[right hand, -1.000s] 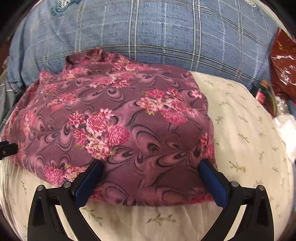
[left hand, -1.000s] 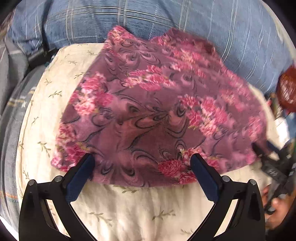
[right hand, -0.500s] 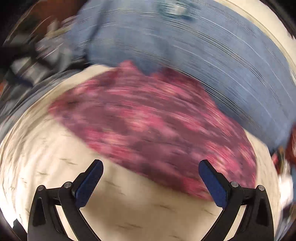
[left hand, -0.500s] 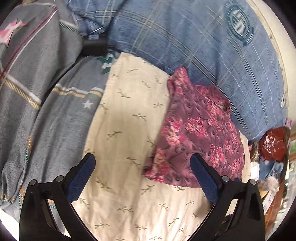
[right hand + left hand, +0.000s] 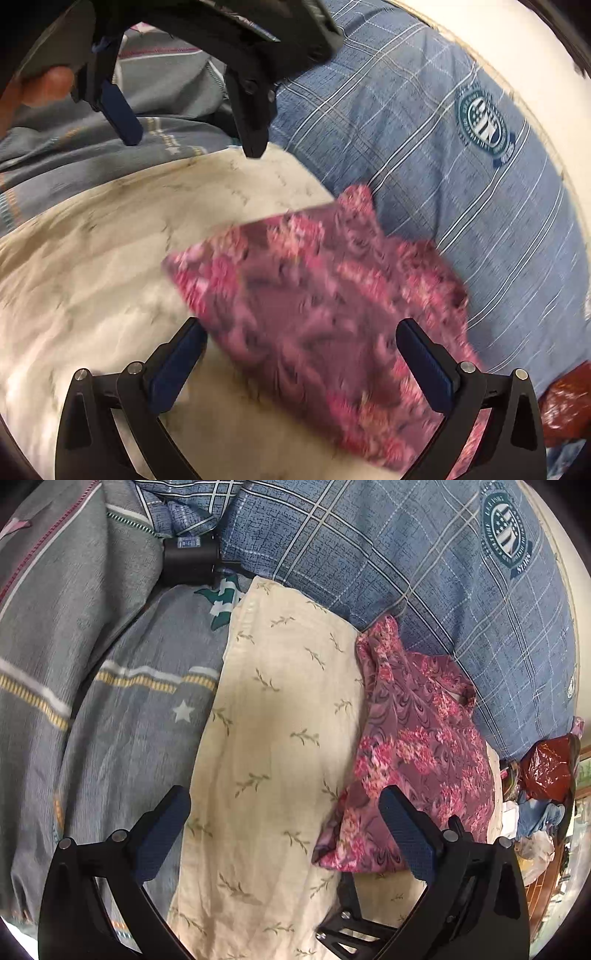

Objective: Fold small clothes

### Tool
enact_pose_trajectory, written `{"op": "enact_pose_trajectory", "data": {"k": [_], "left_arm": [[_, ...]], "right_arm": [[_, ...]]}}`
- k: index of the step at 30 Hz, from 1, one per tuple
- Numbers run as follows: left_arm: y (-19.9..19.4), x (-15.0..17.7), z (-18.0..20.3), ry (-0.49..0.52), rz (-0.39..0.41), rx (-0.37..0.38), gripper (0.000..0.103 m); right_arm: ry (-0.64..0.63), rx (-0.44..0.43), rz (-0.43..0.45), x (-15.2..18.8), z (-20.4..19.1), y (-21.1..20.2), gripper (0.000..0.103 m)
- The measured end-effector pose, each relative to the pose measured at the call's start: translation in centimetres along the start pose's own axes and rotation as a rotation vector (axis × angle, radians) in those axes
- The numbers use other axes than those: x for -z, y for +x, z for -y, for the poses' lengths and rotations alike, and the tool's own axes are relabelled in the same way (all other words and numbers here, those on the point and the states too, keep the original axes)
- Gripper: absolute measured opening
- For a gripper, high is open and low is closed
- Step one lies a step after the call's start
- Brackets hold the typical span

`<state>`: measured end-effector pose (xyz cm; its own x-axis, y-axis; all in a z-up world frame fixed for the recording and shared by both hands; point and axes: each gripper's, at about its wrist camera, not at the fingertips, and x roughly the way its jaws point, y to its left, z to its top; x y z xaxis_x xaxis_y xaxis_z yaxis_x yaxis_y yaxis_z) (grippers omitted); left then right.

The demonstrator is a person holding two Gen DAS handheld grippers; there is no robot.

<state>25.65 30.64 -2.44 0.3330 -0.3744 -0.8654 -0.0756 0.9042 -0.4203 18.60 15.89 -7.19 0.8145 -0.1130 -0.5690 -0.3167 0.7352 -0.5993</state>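
Both my left gripper [image 5: 284, 823] and right gripper [image 5: 301, 354] gape wide, empty; the folded floral garment [image 5: 417, 749] seemingly lies flat, cream sheet [image 5: 273, 716] bare leftward.

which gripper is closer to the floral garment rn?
Right. The right gripper hangs over the floral garment, jaws open astride its near edge. The left gripper is off to its left, over the cream cloth.

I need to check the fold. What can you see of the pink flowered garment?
The flowered garment is thin purple-pink cloth with pink blossoms and dark swirls. It lies folded into a compact, slightly rumpled packet on the cream cloth, its far edge against the blue checked pillow. Neither open gripper holds it.
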Motion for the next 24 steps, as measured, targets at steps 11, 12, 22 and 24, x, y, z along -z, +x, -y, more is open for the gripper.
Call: {"op": "enact_pose_trajectory", "data": {"k": [11,12,22,24], "left_arm": [[3.0,-5.3,2.7,0.044,-0.068,0.151,0.103],[3.7,-5.8,3.5,0.062,-0.085,0.156,0.103],[11.5,-7.6,10.9,0.227,-0.247,0.086,0.079],[12.3,-7.2,11.8,0.248,-0.277,0.086,0.012]], "right_arm": [[-0.067,0.032,0.121,-0.7,0.8,0.7,0.009],[-0.067,0.038,0.146,-0.5,0.8,0.2,0.008],[-0.037,-0.029,0.207,0.6,2.1,-0.7,0.006],[-0.017,-0.053,0.214,0.6,2.7,-0.6,0.006]]}}
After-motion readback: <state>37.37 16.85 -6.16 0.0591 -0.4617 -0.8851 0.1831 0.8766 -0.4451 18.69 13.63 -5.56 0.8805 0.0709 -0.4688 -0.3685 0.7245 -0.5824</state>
